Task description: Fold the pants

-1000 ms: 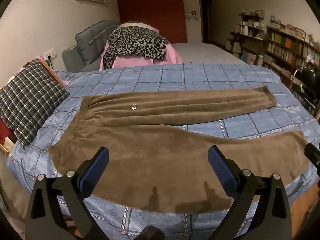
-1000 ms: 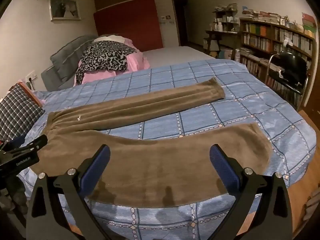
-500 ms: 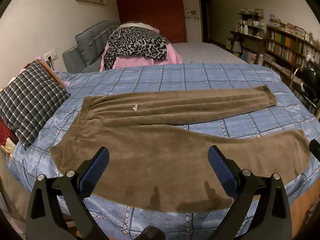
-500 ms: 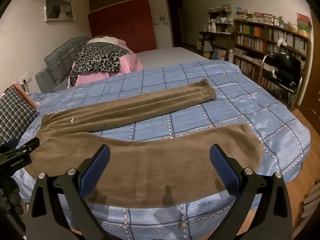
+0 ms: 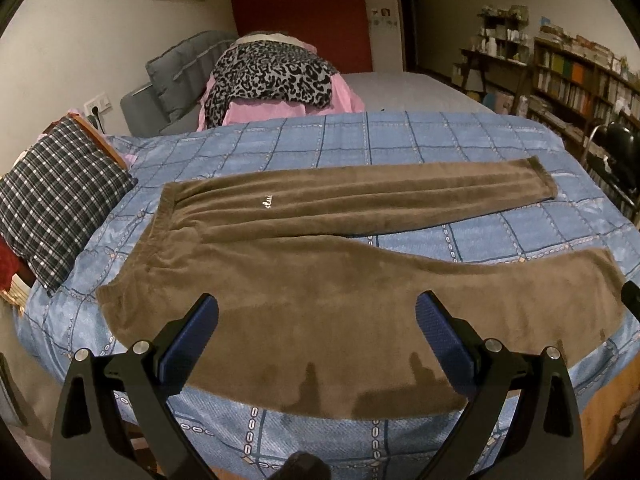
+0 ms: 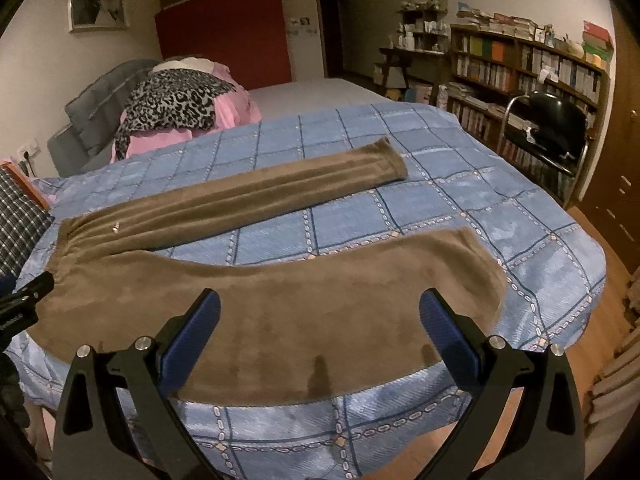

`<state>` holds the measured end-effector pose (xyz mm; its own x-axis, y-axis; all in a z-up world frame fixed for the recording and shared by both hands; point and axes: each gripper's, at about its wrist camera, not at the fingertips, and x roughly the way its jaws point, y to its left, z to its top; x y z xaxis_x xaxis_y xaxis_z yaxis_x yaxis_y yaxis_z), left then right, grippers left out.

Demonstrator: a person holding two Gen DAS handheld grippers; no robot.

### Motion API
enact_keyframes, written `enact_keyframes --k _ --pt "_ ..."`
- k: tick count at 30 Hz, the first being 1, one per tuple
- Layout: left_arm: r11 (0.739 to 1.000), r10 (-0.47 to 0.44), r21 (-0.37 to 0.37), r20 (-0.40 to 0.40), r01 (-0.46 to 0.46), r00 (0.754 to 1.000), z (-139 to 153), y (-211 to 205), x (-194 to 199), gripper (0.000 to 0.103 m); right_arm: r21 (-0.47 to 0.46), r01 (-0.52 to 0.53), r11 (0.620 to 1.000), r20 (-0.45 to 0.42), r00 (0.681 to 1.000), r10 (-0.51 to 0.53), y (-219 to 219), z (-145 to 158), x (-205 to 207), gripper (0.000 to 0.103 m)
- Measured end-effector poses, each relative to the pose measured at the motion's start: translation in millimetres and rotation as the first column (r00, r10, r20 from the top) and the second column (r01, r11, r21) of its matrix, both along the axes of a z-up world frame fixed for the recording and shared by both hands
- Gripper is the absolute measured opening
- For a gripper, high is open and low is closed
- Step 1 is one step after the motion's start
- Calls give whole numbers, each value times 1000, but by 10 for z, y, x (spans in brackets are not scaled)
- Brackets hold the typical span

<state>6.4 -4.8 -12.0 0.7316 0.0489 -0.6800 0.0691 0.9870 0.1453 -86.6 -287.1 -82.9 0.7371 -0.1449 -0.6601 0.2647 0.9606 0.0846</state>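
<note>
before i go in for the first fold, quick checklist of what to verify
1. Brown pants spread flat on the blue bedspread, legs apart: ok.
2. Left gripper open and holding nothing: ok.
3. Right gripper open and holding nothing: ok.
4. Near leg's hem lying on the bed, not hanging over the edge: ok.
5. Plaid pillow apart from the waistband: ok.
6. Either gripper touching fabric yet: cannot tell.

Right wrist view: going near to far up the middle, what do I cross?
Right gripper → near pant leg → bare strip of blue bedspread → far pant leg → red panel on the wall.
</note>
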Motion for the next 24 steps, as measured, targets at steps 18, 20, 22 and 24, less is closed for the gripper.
enact_keyframes --k 18,20,22,24 --pt "1000 15 18 -67 -14 998 -183 46 185 98 -2 29 1000 -66 997 -29 -150 -111 68 101" --pt "1000 24 21 -72 -23 997 -212 82 245 98 -5 34 999 -70 997 -35 -181 -115 112 101" --pt "999 36 25 -76 -34 996 -235 110 303 98 -4 39 999 -73 997 -39 -217 -121 160 101" --pt "998 52 30 -84 -50 995 -265 155 387 98 -4 41 999 -76 996 -41 -243 -125 205 101"
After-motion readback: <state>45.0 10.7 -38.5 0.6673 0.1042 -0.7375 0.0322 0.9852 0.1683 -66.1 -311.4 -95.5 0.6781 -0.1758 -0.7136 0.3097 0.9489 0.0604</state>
